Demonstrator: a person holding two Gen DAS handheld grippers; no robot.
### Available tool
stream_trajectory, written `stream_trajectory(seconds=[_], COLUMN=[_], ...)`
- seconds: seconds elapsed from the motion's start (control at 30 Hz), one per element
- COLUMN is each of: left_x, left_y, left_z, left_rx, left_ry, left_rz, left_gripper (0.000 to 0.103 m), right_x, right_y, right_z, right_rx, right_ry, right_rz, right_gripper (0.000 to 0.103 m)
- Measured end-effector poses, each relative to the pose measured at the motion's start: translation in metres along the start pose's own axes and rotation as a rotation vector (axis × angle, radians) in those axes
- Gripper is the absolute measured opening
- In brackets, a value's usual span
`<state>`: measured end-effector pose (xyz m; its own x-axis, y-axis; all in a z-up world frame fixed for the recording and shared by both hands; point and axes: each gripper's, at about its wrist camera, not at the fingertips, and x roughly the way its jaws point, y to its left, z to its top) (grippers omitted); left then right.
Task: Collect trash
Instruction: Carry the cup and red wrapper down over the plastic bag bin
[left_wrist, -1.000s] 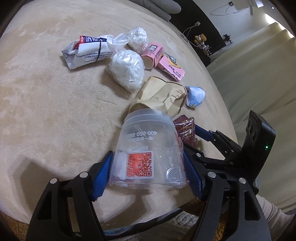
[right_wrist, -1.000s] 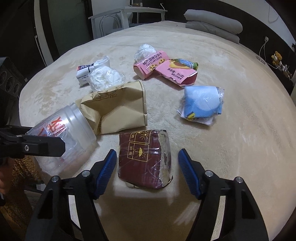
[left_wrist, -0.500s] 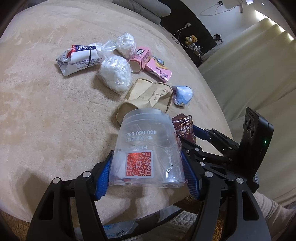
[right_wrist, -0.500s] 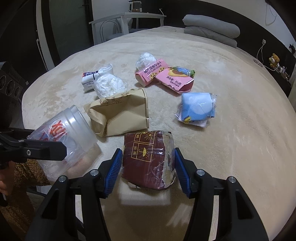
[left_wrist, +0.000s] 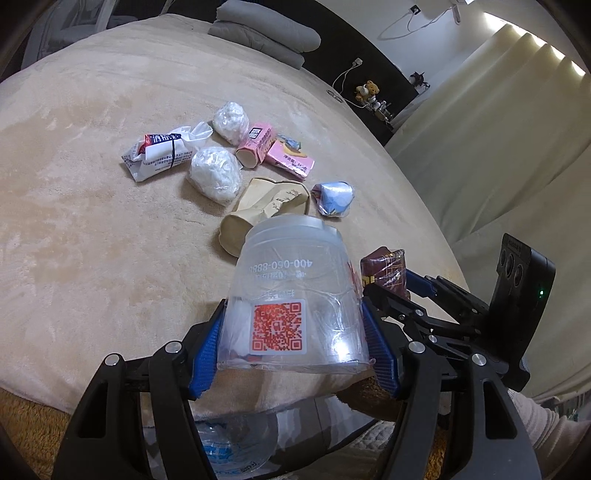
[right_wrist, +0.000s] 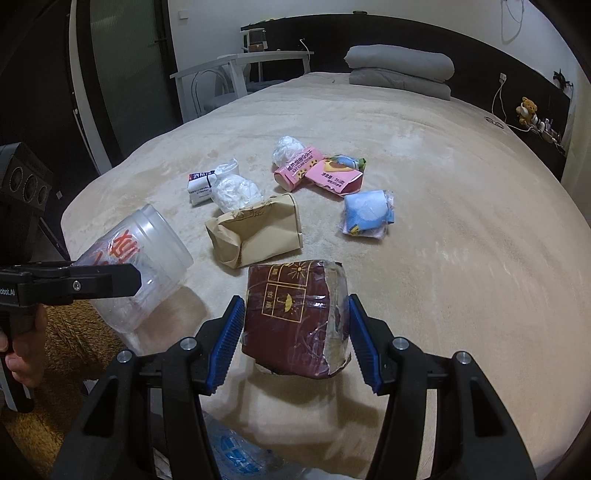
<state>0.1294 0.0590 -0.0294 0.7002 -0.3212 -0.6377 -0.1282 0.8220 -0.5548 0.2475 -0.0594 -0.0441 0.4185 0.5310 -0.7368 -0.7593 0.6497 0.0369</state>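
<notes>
My left gripper (left_wrist: 293, 343) is shut on a clear plastic jar (left_wrist: 291, 295) with a red QR label, held off the beige bed (left_wrist: 92, 229); the jar (right_wrist: 136, 266) also shows at the left of the right wrist view. My right gripper (right_wrist: 293, 339) is shut on a dark red wrapped packet (right_wrist: 293, 317), lifted just above the bed's near edge; that packet (left_wrist: 384, 267) shows beside the jar in the left wrist view. More trash lies further on: a brown paper bag (right_wrist: 258, 230), a blue-white packet (right_wrist: 367, 214), pink boxes (right_wrist: 317, 173), white plastic bundles (right_wrist: 236, 190).
A white printed wrapper (left_wrist: 159, 155) lies at the left of the pile. Folded grey bedding (right_wrist: 400, 70) rests at the bed's far end. A white chair and table (right_wrist: 236, 74) stand beyond the bed. A plastic bag (right_wrist: 236, 454) hangs below the near edge. A hand (right_wrist: 18, 365) grips the left tool.
The right jaws closed onto the dark red packet and raised it off the bed. Both grippers rose and drew back, so the trash pile looks farther away.
</notes>
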Motion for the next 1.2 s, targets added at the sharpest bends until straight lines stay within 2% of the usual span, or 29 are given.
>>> stream_trajectory(seconds=[0.37,0.73,0.97,1.2], left_x=[-0.031,-0.045,-0.039,-0.024], left_y=[-0.027,-0.047,-0.048,-0.040], left_z=[-0.031,-0.070,-0.098,-0.120], left_rx=[0.049,0.097,0.111,0.103], left_ry=[-0.040,-0.028,0.020,0.099], left_rz=[0.010,0.018,0.044,0.077], left_gripper=[0.066,0.066,0.066,0.066], right_x=[-0.058,-0.092,-0.089,-0.068], right_y=[0.009,0.025,0.030,0.027], right_z=[-0.032,-0.069,-0.091,-0.114], right_rx=[0.075,0.120,0.160,0.218], right_ry=[-0.057,-0.067,-0.005,0.105], right_rz=[0.010,0.033,0.061,0.098], right_gripper=[0.056,0.056,0.056,0.056])
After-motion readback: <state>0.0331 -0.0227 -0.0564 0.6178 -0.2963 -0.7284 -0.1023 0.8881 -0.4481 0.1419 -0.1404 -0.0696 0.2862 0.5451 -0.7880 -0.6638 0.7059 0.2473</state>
